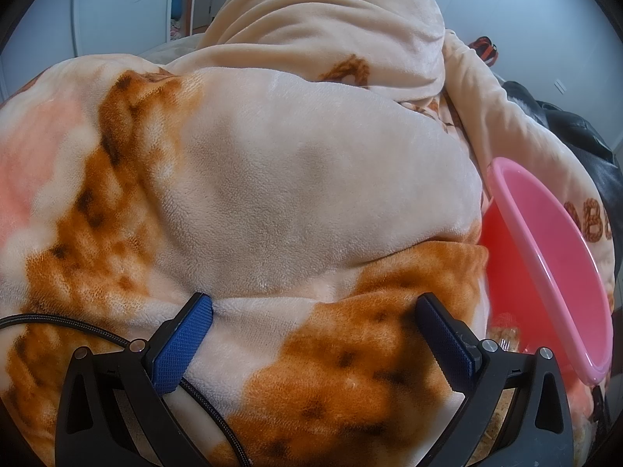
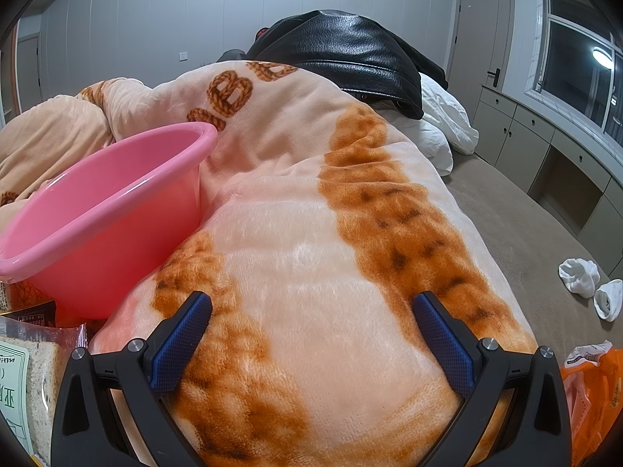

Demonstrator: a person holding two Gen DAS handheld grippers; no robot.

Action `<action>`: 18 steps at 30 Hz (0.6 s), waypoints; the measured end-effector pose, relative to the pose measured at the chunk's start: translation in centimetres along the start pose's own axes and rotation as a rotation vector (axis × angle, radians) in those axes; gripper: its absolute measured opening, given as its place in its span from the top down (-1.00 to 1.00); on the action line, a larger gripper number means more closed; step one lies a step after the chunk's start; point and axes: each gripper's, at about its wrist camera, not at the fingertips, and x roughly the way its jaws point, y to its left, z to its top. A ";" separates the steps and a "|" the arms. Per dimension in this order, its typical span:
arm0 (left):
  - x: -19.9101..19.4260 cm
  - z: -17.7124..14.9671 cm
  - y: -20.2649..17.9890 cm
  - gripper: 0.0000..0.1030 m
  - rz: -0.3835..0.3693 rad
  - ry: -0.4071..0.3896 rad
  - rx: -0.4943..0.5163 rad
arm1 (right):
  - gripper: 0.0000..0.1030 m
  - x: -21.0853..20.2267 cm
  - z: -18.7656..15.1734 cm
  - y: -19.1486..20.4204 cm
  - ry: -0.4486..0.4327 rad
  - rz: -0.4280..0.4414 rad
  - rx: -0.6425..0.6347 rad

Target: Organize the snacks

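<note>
A pink plastic basin [image 1: 553, 257] leans on the fleece blanket at the right of the left wrist view; in the right wrist view the basin [image 2: 105, 210] sits at the left. A clear snack packet [image 1: 506, 336] peeks out beside the basin's base. A bagged slice of bread [image 2: 35, 385] lies at the lower left, with a dark snack packet [image 2: 33, 317] just above it. My left gripper [image 1: 313, 307] is open over the blanket, holding nothing. My right gripper [image 2: 311, 305] is open too, empty, to the right of the basin.
A cream and orange blanket [image 2: 311, 257] is heaped over the bed. A black leather jacket [image 2: 350, 46] and white bedding [image 2: 444, 124] lie behind it. An orange plastic bag [image 2: 592, 393] and white socks [image 2: 580, 276] rest at the right. A cable [image 1: 62, 321] crosses the left gripper.
</note>
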 end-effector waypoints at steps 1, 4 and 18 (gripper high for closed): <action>0.0 0.0 0.0 -0.99 0.000 0.000 0.000 | -0.99 0.0 0.0 0.0 0.000 0.000 0.000; 0.0 0.0 0.0 -0.99 0.000 0.000 0.000 | -0.99 0.0 0.0 0.0 0.000 0.000 0.000; -0.2 0.0 0.6 -0.99 -0.012 -0.006 -0.007 | -0.99 -6.5 -2.4 -3.6 0.228 0.606 0.147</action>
